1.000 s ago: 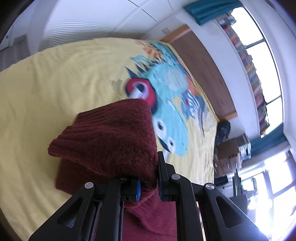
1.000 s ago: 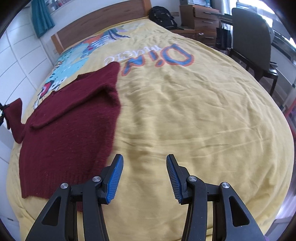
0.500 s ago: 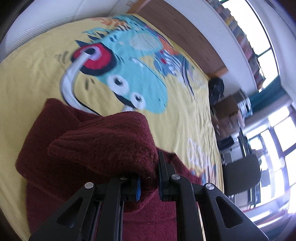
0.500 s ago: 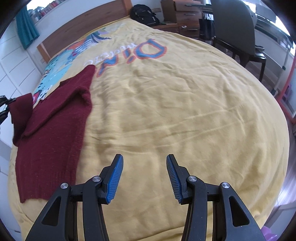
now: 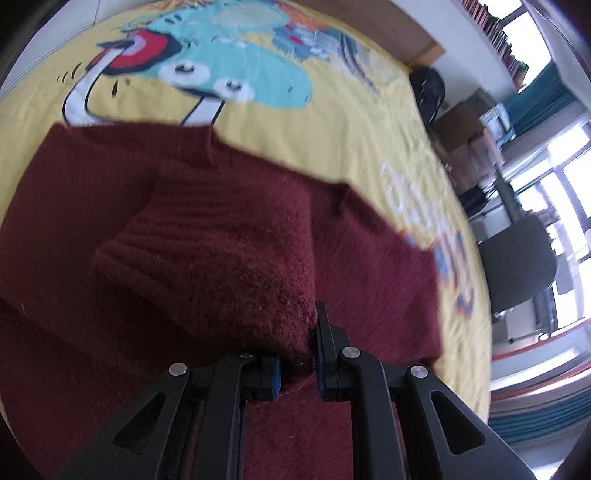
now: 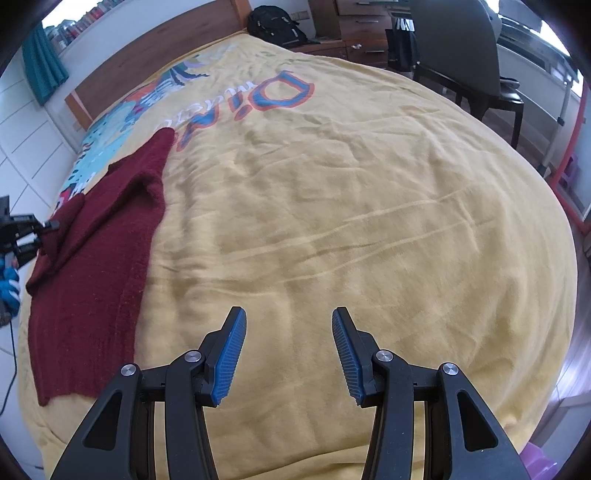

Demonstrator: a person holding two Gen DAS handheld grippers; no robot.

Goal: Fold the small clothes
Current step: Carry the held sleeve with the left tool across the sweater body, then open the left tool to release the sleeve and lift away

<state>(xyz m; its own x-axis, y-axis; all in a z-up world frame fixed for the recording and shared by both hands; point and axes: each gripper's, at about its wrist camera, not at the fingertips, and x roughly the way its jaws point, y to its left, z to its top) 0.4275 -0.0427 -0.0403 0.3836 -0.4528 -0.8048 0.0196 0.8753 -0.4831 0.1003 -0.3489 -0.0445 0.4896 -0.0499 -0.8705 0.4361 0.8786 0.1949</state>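
Observation:
A dark red knitted sweater (image 6: 99, 236) lies spread on the yellow bedspread (image 6: 332, 206), at the left of the right wrist view. In the left wrist view my left gripper (image 5: 297, 360) is shut on the cuff of the sweater's sleeve (image 5: 221, 258), holding it folded over the sweater's body (image 5: 369, 273). The same left gripper (image 6: 48, 224) shows at the far left edge of the right wrist view, pinching that sleeve. My right gripper (image 6: 288, 354) hangs open over bare bedspread to the right of the sweater, with nothing between its blue pads (image 6: 231, 354).
The bedspread carries a turquoise dinosaur print (image 5: 236, 70) and orange lettering (image 6: 266, 96). A wooden headboard (image 6: 155, 51) and a black backpack (image 6: 275, 24) sit at the far end. A dark chair (image 6: 465, 48) and drawers stand beside the bed on the right.
My left gripper has carried the sleeve across and down, from beyond the sweater's edge to over its body. The right gripper has drifted slightly to the right and stayed open.

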